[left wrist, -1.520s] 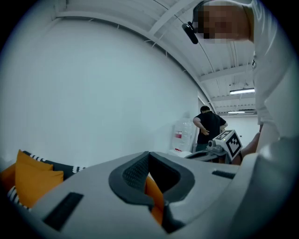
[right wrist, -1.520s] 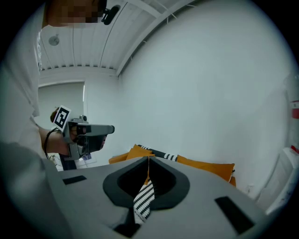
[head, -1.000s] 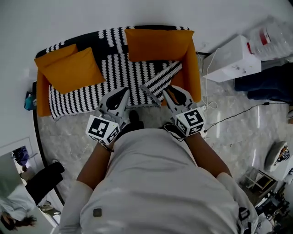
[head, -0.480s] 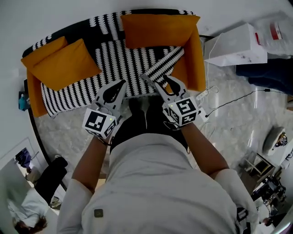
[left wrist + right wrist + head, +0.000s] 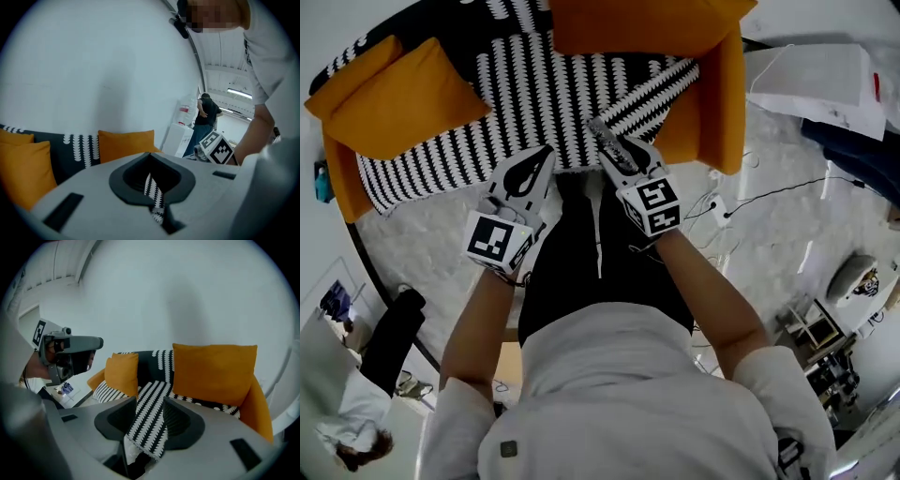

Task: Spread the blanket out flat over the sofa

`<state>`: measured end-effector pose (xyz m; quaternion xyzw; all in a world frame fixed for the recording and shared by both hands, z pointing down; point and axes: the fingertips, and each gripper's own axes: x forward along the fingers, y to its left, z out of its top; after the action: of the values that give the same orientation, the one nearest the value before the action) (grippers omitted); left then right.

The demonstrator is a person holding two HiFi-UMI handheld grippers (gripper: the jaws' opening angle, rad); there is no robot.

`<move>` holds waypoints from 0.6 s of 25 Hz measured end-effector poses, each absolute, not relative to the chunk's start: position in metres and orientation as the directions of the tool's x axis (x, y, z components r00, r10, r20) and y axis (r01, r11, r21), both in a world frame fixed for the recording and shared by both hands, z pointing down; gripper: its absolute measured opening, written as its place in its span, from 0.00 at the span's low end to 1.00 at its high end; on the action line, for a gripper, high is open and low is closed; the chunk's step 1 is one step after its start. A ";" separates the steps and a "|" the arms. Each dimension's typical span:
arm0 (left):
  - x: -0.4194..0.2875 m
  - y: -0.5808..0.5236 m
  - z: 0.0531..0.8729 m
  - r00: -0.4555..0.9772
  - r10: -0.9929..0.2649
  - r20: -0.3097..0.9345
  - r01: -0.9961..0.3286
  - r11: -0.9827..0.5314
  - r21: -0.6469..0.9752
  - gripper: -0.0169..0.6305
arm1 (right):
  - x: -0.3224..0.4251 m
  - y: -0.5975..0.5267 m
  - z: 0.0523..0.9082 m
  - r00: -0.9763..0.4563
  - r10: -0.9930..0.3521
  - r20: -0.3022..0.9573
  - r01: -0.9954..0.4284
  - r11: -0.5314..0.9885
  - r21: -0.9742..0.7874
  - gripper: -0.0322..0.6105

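The left tool (image 5: 542, 161) and the right tool (image 5: 602, 131) each pinch the 6 o'clock edge of the striped blanket (image 5: 534, 89), which lies over the orange sofa (image 5: 727, 108), partly hidden under two cushions (image 5: 403, 94), its 12 o'clock end cut off from view.

Office lounge: sofa (image 5: 727, 103), water cooler (image 5: 180, 131)

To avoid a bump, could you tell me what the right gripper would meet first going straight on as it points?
Probably the striped blanket draped on the sofa, between the small orange cushion and the large orange cushion; the right gripper is shut on its fold. Depth is unclear.
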<state>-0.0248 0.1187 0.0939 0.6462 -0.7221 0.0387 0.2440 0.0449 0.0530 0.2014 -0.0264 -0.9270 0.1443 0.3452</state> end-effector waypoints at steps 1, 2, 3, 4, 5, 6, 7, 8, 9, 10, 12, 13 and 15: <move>-0.025 0.119 0.110 -0.044 -0.908 0.417 -0.948 0.170 0.270 0.04 | 0.044 0.054 0.221 -0.746 0.157 0.647 -0.055 0.954 -0.294 0.34; -0.027 0.118 0.124 -0.043 -0.904 0.426 -0.943 0.178 0.281 0.04 | 0.042 0.054 0.240 -0.734 0.159 0.660 -0.062 0.952 -0.299 0.34; -0.031 0.117 0.138 -0.044 -0.902 0.429 -0.938 0.185 0.293 0.04 | 0.038 0.051 0.260 -0.724 0.159 0.672 -0.072 0.951 -0.302 0.34; -0.036 0.115 0.151 -0.046 -0.902 0.430 -0.933 0.193 0.304 0.04 | 0.034 0.049 0.279 -0.714 0.157 0.682 -0.081 0.949 -0.304 0.35; -0.041 0.114 0.162 -0.049 -0.901 0.430 -0.928 0.200 0.313 0.04 | 0.029 0.047 0.297 -0.704 0.157 0.693 -0.089 0.948 -0.305 0.35; -0.046 0.115 0.172 -0.051 -0.900 0.432 -0.925 0.205 0.319 0.04 | 0.025 0.047 0.314 -0.693 0.157 0.703 -0.093 0.948 -0.304 0.35; -0.051 0.116 0.183 -0.051 -0.900 0.433 -0.925 0.207 0.320 0.04 | 0.020 0.048 0.331 -0.684 0.157 0.713 -0.094 0.949 -0.299 0.35; -0.056 0.117 0.195 -0.051 -0.901 0.431 -0.926 0.204 0.318 0.04 | 0.014 0.049 0.348 -0.677 0.153 0.720 -0.095 0.952 -0.292 0.35; -0.062 0.117 0.208 -0.049 -0.903 0.428 -0.927 0.200 0.316 0.04 | 0.008 0.050 0.365 -0.671 0.148 0.727 -0.097 0.954 -0.284 0.35; -0.066 0.118 0.221 -0.045 -0.903 0.428 -0.927 0.197 0.318 0.04 | 0.003 0.052 0.382 -0.661 0.146 0.736 -0.100 0.955 -0.279 0.35; -0.059 0.127 0.247 -0.033 -0.892 0.452 -0.915 0.209 0.344 0.04 | 0.009 0.063 0.409 -0.624 0.155 0.766 -0.115 0.951 -0.286 0.36; -0.053 0.131 0.261 -0.030 -0.885 0.464 -0.908 0.219 0.358 0.04 | 0.013 0.069 0.424 -0.608 0.157 0.779 -0.124 0.949 -0.289 0.36; -0.047 0.134 0.290 -0.037 -0.882 0.469 -0.901 0.233 0.367 0.04 | 0.010 0.068 0.459 -0.598 0.144 0.788 -0.143 0.949 -0.282 0.36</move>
<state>-0.0469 0.1343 0.2905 0.6190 -0.7201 0.0146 0.3132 0.0104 0.0684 0.4587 -0.0004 -0.8795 0.1603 0.4481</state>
